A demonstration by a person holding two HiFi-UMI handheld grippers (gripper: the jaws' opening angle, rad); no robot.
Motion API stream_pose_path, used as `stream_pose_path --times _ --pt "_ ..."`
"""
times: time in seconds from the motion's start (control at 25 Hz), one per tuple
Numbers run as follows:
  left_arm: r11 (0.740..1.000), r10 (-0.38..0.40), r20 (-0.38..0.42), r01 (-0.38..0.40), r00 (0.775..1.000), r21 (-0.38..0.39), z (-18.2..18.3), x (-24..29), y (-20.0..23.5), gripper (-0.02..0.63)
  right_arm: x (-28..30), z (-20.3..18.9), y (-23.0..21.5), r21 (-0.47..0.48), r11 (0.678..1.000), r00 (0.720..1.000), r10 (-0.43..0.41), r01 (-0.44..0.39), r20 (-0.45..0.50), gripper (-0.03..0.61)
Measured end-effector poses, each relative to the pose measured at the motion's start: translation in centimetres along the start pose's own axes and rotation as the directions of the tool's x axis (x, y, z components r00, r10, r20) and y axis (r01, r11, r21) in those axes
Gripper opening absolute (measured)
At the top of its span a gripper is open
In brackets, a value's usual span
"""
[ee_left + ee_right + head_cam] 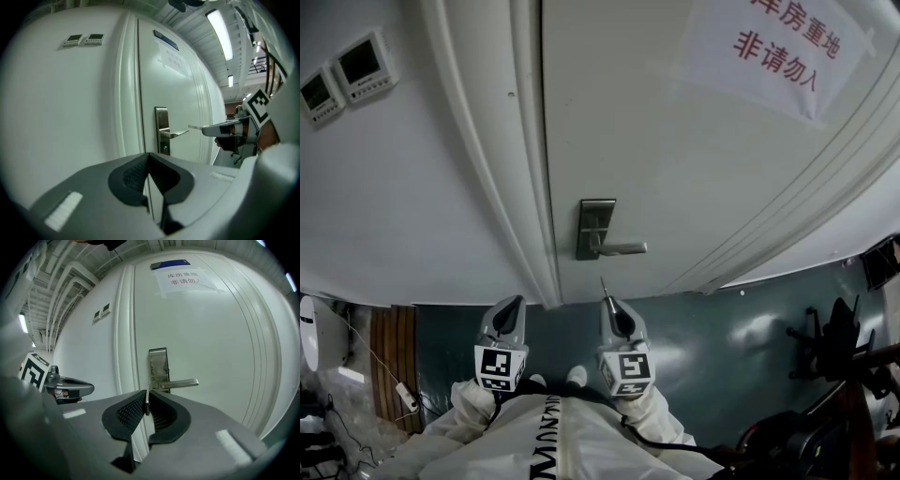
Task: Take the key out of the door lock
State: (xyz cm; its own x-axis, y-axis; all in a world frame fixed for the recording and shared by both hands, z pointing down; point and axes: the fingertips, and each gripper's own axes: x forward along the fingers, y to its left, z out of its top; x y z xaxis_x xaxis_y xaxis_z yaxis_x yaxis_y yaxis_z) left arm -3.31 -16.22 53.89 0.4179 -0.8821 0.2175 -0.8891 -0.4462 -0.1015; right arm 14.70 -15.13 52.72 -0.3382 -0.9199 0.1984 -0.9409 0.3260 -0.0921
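Note:
A steel lock plate (595,228) with a lever handle (623,248) is mounted on the white door (675,141). My right gripper (607,302) is held below and in front of the plate, clear of it, shut on a thin metal key (603,284) that sticks out past its tips. In the right gripper view the key (147,401) stands edge-on between the pads. In the left gripper view the key (194,127) points toward the handle (174,133), and the keyhole (165,149) has nothing in it. My left gripper (514,305) hangs beside the right one, shut and holding nothing.
A paper sign with red characters (783,47) hangs on the door. Two wall control panels (347,75) sit left of the door frame (520,187). Dark chair-like equipment (834,347) stands on the floor at right, and cables (403,394) lie at left.

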Motion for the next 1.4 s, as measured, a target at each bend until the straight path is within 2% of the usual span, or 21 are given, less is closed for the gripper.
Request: stream_pose_path --times 0.28,0.88,1.12,1.4 --pt "0.999 -0.049 0.021 0.049 0.999 0.013 -0.1 -2.4 -0.8 0.0 -2.1 0.1 1.6 0.011 0.999 0.999 -0.047 0.047 0.017 0.023" --pt "0.99 -0.138 0.056 0.14 0.989 -0.032 -3.3 -12.6 0.6 0.0 -10.1 -0.9 10.4 -0.038 0.982 0.983 -0.184 0.185 0.027 0.024" --pt "0.987 -0.151 0.082 0.154 0.985 -0.036 -2.9 -13.8 -0.7 0.0 -12.0 -1.3 10.6 -0.027 0.981 0.981 -0.193 0.194 0.027 0.023" --pt "0.991 -0.125 0.08 0.128 0.989 -0.03 -2.4 -13.5 -1.6 0.0 -12.1 -2.2 9.5 -0.021 0.986 0.986 -0.165 0.165 0.013 0.023"
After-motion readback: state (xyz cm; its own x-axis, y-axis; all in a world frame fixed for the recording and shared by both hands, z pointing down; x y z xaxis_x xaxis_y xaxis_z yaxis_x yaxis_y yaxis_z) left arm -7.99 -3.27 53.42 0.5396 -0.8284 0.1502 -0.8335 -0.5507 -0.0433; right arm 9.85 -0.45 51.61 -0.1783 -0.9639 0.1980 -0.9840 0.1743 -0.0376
